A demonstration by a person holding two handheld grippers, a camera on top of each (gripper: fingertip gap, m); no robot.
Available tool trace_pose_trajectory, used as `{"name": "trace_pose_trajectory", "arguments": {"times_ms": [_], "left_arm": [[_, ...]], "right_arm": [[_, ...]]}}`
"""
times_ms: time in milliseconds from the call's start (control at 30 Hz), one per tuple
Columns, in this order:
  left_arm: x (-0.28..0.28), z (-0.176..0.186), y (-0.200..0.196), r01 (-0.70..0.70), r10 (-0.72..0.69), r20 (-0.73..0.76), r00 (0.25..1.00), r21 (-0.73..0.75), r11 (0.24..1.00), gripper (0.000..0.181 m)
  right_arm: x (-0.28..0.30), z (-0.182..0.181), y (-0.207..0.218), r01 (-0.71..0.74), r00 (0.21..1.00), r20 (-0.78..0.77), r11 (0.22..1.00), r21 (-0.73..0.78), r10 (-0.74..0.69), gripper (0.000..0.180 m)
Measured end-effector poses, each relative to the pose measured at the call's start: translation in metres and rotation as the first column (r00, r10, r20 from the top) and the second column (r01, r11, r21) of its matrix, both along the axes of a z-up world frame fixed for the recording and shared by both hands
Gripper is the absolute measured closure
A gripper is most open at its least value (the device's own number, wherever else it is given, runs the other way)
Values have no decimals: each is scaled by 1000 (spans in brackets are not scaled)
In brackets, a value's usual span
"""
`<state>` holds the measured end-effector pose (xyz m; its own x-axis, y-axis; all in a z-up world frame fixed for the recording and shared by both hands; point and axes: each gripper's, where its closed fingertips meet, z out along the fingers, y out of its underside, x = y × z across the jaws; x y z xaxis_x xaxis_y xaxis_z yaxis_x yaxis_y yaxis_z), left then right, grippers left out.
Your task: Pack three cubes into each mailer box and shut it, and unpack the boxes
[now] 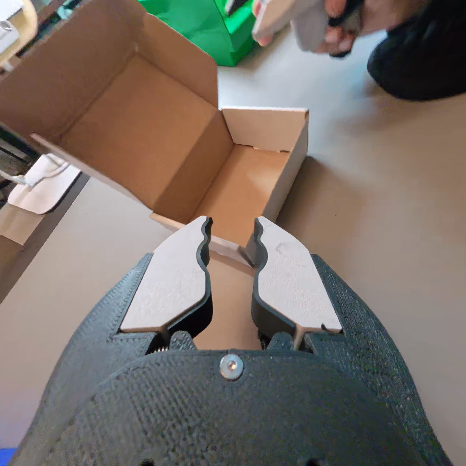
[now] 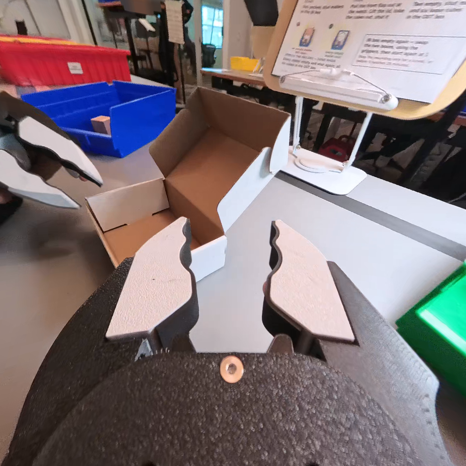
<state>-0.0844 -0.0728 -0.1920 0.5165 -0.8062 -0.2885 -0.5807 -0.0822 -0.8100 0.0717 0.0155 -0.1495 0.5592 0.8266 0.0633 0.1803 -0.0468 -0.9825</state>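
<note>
Brown inside and white outside, the open cardboard mailer box sits on the grey table with its lid up. The left gripper has its fingers apart, holding nothing, right at the box's near corner. The right gripper is spread wide and empty too, with the box just ahead of its left finger. One small wooden cube rests in the blue plastic bin, far beyond the box.

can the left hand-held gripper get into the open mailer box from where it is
Probably yes: the left hand-held gripper is open at the rim of the mailer box, the lid is up, and the visible interior is empty.
</note>
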Motion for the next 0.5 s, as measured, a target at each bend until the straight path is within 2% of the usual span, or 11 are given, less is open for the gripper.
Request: {"name": "trace_pose_trajectory", "arguments": {"times_ms": [133, 200, 267, 333, 400, 500], "left_arm": [[-36, 38, 16, -122, 118, 188, 975, 5, 993, 146], [-76, 64, 30, -243, 229, 272, 935, 17, 970, 146], [-134, 87, 46, -387, 361, 292, 886, 35, 921, 146], [-199, 99, 60, -514, 498, 223, 838, 18, 857, 142], [-263, 105, 73, -599, 595, 87, 799, 25, 800, 146], [-329, 85, 84, -567, 549, -232, 803, -15, 824, 140]], "right_arm": [[5, 10, 2, 25, 1000, -16, 998, 49, -24, 121], [7, 14, 1, 27, 999, -24, 998, 63, -25, 121], [6, 11, -1, 11, 1000, -23, 999, 53, -10, 122], [6, 8, -4, -9, 1000, -5, 998, 55, 9, 124], [7, 8, -7, -20, 1000, 0, 998, 64, 20, 126], [5, 8, -10, -41, 999, -4, 997, 61, 41, 127]]}}
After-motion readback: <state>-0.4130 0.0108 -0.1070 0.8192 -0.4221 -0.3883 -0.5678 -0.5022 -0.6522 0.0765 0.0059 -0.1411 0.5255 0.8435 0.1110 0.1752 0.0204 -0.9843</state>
